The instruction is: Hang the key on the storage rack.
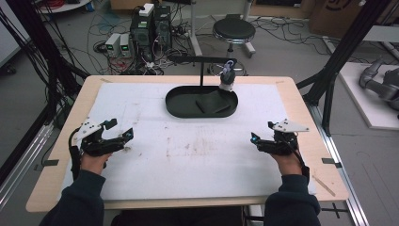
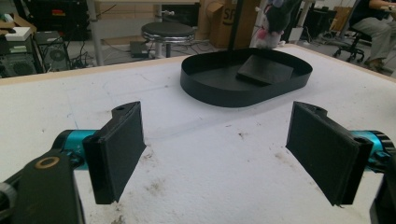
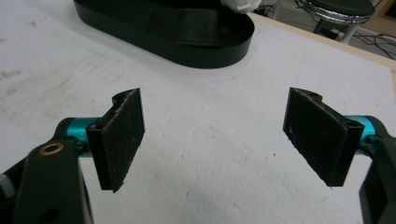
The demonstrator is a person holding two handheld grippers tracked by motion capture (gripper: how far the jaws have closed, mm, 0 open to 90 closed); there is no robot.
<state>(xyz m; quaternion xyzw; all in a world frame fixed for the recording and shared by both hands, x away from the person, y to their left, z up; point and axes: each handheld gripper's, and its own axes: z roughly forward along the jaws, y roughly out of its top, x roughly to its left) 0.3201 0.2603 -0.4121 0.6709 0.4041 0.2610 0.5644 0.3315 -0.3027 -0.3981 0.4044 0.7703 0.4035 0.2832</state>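
both grippers, left [image 1: 123,135] and right [image 1: 258,140], sit released, empty; i'd judge nothing started, reach toward tray [image 1: 179,109] next.

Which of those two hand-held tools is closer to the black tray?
Right, though only slightly. The right tool sits below and right of the tray; the left tool sits below and left of it, a bit farther off. Neither touches it.

A round black stool [image 1: 234,31] stands on the grey floor [image 1: 282,52]; computer boxes [image 1: 151,28] and tangled wires [image 1: 101,28] sit nearby.
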